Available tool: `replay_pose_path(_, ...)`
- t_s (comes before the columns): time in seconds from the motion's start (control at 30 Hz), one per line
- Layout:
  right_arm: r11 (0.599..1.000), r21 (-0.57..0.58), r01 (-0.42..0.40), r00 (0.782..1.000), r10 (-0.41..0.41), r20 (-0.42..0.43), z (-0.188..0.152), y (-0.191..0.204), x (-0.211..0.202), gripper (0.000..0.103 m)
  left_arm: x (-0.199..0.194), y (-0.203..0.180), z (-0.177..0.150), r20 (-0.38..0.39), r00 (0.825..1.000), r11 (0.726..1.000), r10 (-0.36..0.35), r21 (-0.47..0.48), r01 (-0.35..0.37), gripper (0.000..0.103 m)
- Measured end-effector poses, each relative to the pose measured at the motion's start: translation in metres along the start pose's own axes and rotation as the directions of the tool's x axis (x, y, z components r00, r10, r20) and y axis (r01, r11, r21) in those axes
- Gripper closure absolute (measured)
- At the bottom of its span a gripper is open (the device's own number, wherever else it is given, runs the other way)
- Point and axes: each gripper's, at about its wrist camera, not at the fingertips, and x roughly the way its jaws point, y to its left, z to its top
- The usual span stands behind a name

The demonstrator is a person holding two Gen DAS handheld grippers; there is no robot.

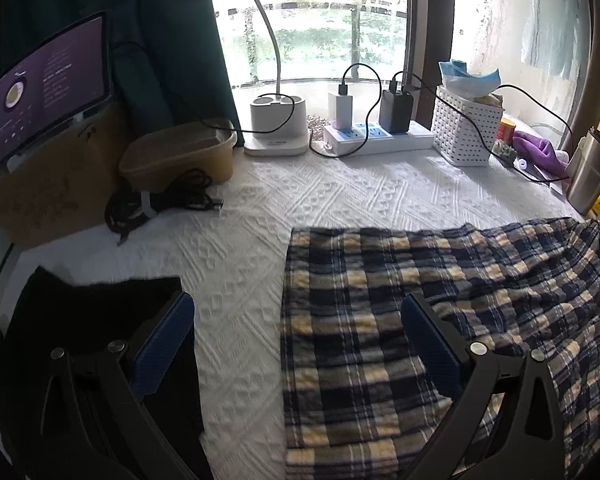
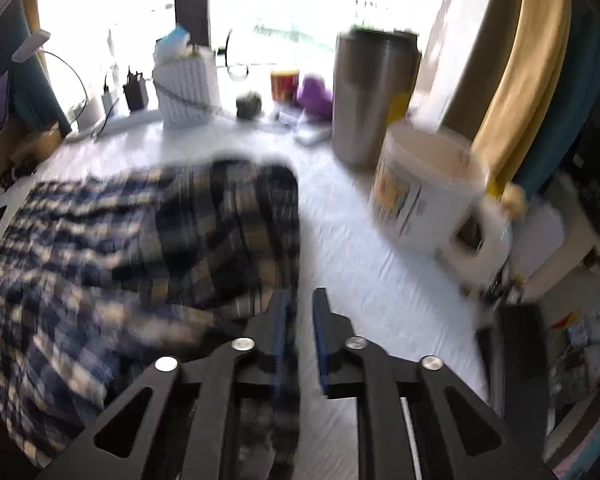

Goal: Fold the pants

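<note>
The plaid pants [image 1: 440,300] in navy, cream and white lie flat on the white textured cover [image 1: 236,280], their straight left edge facing me. My left gripper [image 1: 298,304] hangs above that edge with jaws wide open and nothing between them. In the blurred right wrist view the pants [image 2: 140,240] spread to the left, with a bunched dark fold at their right end. My right gripper [image 2: 301,294] sits at that fold's edge. Its jaws stand a narrow gap apart, the left finger [image 2: 280,320] lies against the cloth, and white cover shows through the gap.
A black folded cloth [image 1: 100,312] lies under my left finger. At the back stand a lamp base [image 1: 276,128], a power strip [image 1: 376,136], a white basket [image 1: 466,132], a steel tumbler [image 2: 374,96] and a white tub [image 2: 424,188]. A tablet [image 1: 48,88] leans at far left.
</note>
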Motion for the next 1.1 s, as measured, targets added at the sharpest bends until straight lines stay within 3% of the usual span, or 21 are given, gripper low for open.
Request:
replay_pose_path(0.03, 1.0, -0.004, -0.003, 1.0, 0.003, 0.016, 0.008, 0.001, 0.0, 0.03, 0.002, 0.001, 0.003, 0.002, 1.0, 1.0, -0.003, 0.003, 0.003, 0.001)
replay_pose_path(0.07, 1.0, -0.009, -0.003, 0.999, 0.003, 0.042, 0.017, 0.002, -0.001, 0.011, 0.005, 0.002, 0.007, 0.007, 1.0, 1.0, -0.008, 0.008, 0.008, 0.001)
replay_pose_path(0.17, 0.999, -0.046, -0.007, 0.996, 0.011, 0.088, 0.043, 0.008, 0.005, 0.011, 0.019, 0.005, 0.016, 0.001, 1.0, 1.0, -0.02, 0.016, 0.02, 0.001)
replay_pose_path(0.33, 0.996, -0.057, -0.071, 0.994, 0.075, 0.077, 0.08, 0.011, 0.045, 0.012, 0.049, 0.009, 0.028, -0.048, 0.997, 0.997, -0.066, 0.024, 0.068, 0.001)
replay_pose_path(0.47, 0.994, -0.032, -0.108, 0.994, 0.108, 0.003, 0.091, 0.008, 0.082, 0.032, 0.074, 0.012, 0.034, -0.08, 0.99, 0.993, -0.114, 0.022, 0.116, 0.002)
replay_pose_path(0.63, 0.987, -0.001, -0.164, 0.98, 0.162, -0.117, 0.081, 0.006, 0.124, 0.035, 0.107, 0.005, 0.036, -0.155, 0.976, 0.986, -0.15, 0.053, 0.16, 0.01)
replay_pose_path(0.73, 0.981, 0.01, -0.191, 0.968, 0.19, -0.163, 0.069, 0.008, 0.135, 0.039, 0.12, -0.002, 0.033, -0.174, 0.973, 0.984, -0.154, 0.061, 0.166, 0.023)
replay_pose_path(0.8, 0.982, -0.008, -0.189, 0.971, 0.186, -0.152, 0.064, 0.011, 0.132, 0.041, 0.117, -0.011, 0.03, -0.149, 0.977, 0.981, -0.15, 0.102, 0.166, 0.036)
replay_pose_path(0.83, 0.983, -0.018, -0.184, 0.973, 0.18, -0.144, 0.062, 0.012, 0.131, 0.052, 0.114, -0.014, 0.028, -0.138, 0.978, 0.978, -0.154, 0.118, 0.171, 0.051)
replay_pose_path(0.87, 0.983, -0.024, -0.182, 0.974, 0.177, -0.139, 0.062, 0.013, 0.13, 0.071, 0.112, -0.015, 0.027, -0.136, 0.977, 0.976, -0.165, 0.12, 0.182, 0.074)
replay_pose_path(0.93, 0.985, -0.033, -0.17, 0.979, 0.165, -0.121, 0.062, 0.015, 0.129, 0.076, 0.109, -0.015, 0.028, -0.143, 0.972, 0.973, -0.185, 0.111, 0.202, 0.099)
replay_pose_path(1.1, 0.991, -0.118, -0.066, 0.998, 0.068, 0.013, 0.076, 0.032, 0.102, 0.078, 0.084, 0.001, 0.04, -0.059, 0.978, 0.978, -0.199, 0.053, 0.202, 0.099)
